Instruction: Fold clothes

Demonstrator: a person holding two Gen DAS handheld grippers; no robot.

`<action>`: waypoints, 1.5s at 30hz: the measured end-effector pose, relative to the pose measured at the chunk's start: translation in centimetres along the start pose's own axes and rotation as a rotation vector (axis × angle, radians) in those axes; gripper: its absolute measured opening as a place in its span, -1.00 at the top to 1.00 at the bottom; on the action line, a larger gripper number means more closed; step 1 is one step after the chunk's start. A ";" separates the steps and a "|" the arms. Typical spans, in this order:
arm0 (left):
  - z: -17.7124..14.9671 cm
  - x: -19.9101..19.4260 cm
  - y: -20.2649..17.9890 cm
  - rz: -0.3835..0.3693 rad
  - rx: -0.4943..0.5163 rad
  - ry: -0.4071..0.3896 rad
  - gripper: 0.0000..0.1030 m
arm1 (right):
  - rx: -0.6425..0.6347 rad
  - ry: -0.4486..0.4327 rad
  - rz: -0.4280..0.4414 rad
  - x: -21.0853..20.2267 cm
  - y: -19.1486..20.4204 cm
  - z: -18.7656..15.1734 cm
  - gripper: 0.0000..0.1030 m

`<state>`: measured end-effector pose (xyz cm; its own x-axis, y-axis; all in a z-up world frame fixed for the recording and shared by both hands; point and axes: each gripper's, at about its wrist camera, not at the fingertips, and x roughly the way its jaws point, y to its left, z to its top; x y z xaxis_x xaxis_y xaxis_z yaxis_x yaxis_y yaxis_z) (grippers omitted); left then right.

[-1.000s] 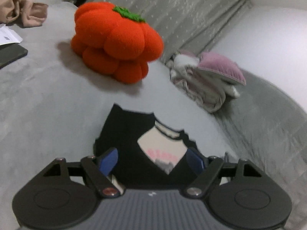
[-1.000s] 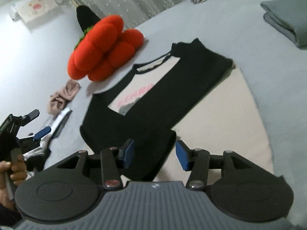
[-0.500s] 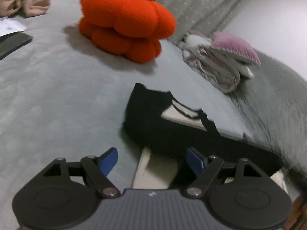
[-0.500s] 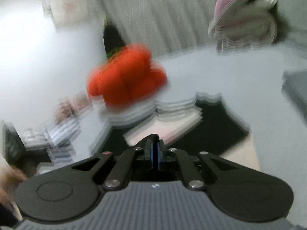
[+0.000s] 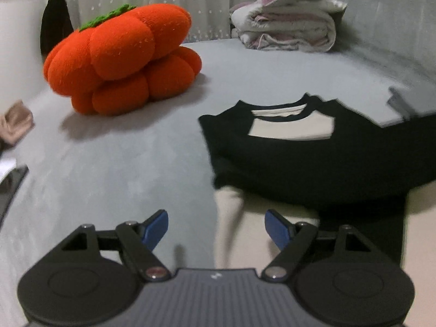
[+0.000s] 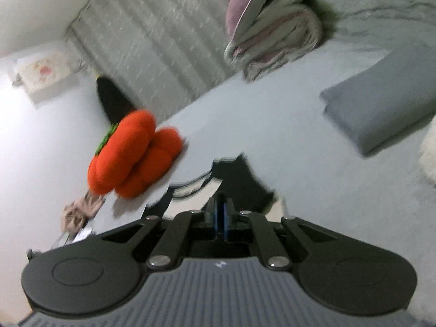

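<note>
The black and cream shirt lies on the grey bed, partly folded: its black upper part with the collar and cream chest panel is doubled over the cream lower part, which shows beneath near the left gripper. That gripper hangs over the shirt's near left edge with its blue pads spread wide and nothing between them. The right wrist view, blurred, shows the right gripper with its pads pressed together; black fabric sits right at the tips, but whether cloth is pinched between them I cannot tell. Only this view shows a folded grey blanket to the right. Both views show the orange pumpkin cushion left of the shirt, well apart, and a pile of bedding with a pink pillow at the far end. Only the left view shows a dark flat object at its left edge.
</note>
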<state>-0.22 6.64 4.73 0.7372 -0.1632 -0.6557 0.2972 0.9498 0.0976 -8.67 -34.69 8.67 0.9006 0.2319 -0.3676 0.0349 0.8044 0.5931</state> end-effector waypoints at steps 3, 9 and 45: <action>0.8 1.6 0.0 0.022 0.023 -0.010 -0.54 | 0.032 -0.020 -0.011 -0.4 -0.5 0.4 0.88; 1.9 4.2 0.0 0.090 0.029 -0.019 -0.46 | 0.053 -0.032 -0.001 -0.4 -0.5 0.0 0.88; 1.3 6.3 4.2 -0.177 -0.428 0.029 0.63 | -1.076 0.304 -0.126 2.8 10.7 -12.5 0.69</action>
<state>6.48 9.30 1.95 0.6786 -0.3311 -0.6556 0.1352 0.9337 -0.3316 -11.21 -18.61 5.05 0.7691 0.1210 -0.6276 -0.4062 0.8507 -0.3338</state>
